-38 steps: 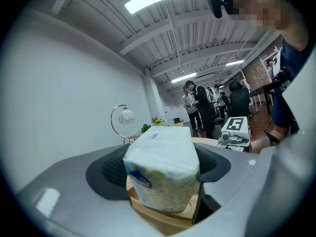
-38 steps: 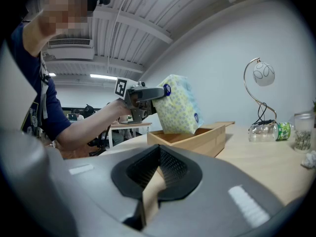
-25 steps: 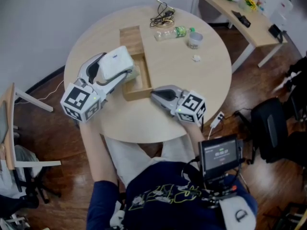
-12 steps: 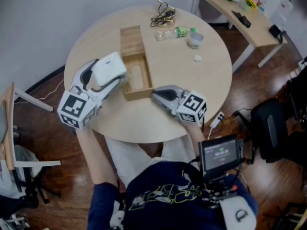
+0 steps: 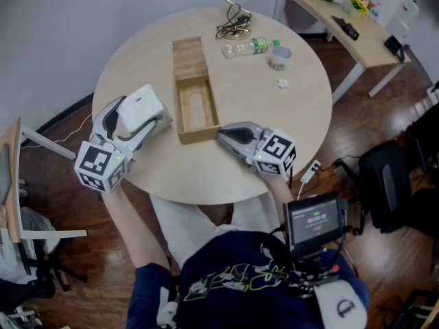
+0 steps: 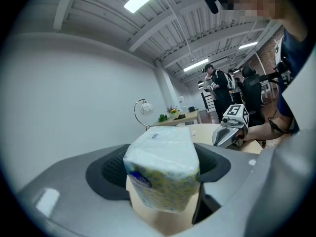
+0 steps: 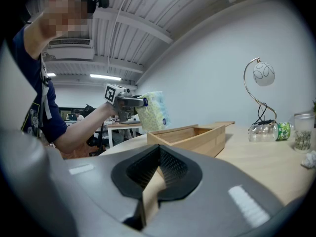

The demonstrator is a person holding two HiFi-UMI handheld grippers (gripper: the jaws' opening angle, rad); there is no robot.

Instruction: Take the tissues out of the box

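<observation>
The left gripper [image 5: 147, 110] is clamped on a white tissue pack [image 5: 139, 105] with its jaws spread wide, both pads pressing the pack's sides. It sits at the left of the head view, over the left edge of the round counter [image 5: 240, 108]. The pack is out of the wooden box [image 5: 199, 136] and held apart from it, to the box's left. The box's open compartment shows only its bare bottom.

The right gripper [image 5: 225, 135] has its jaws drawn together on nothing, its tip just beside the box's near right corner. At the upper middle of the frame lie a plastic bottle [image 5: 250, 46] and a cup [image 5: 279, 57].
</observation>
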